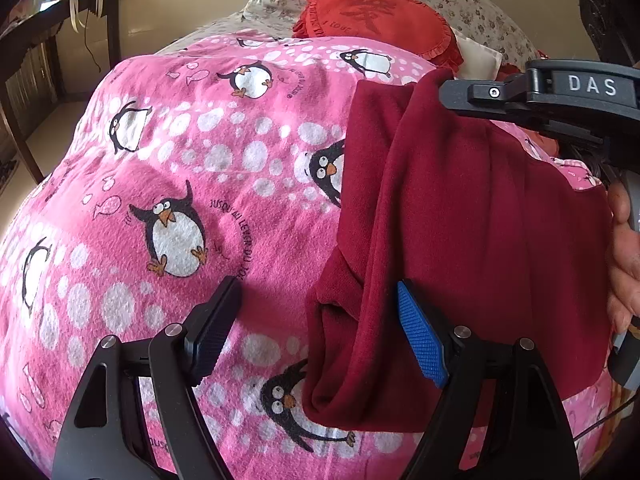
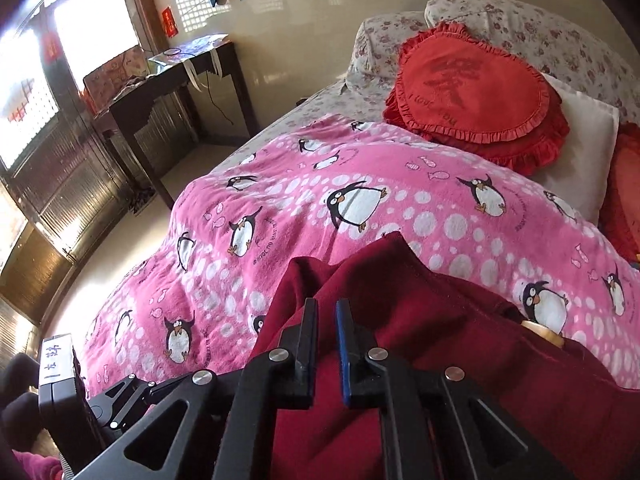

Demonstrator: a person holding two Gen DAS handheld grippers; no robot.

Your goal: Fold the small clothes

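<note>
1. Left wrist view: the left gripper (image 1: 320, 336) is hanging with its jaws spread wide over the pink penguin blanket (image 1: 168, 184), nothing between them. The dark red garment (image 1: 472, 248) is draping just beside its blue pad, stretching ahead and to the right, where the right gripper (image 1: 448, 94) is pinching the far upper corner.

2. Right wrist view: the right gripper (image 2: 326, 312) is clamping its nearly closed jaws on a bunched fold of the dark red garment (image 2: 420, 292), which is lying directly under and ahead of the fingers on the pink penguin blanket (image 2: 320, 168).
</note>
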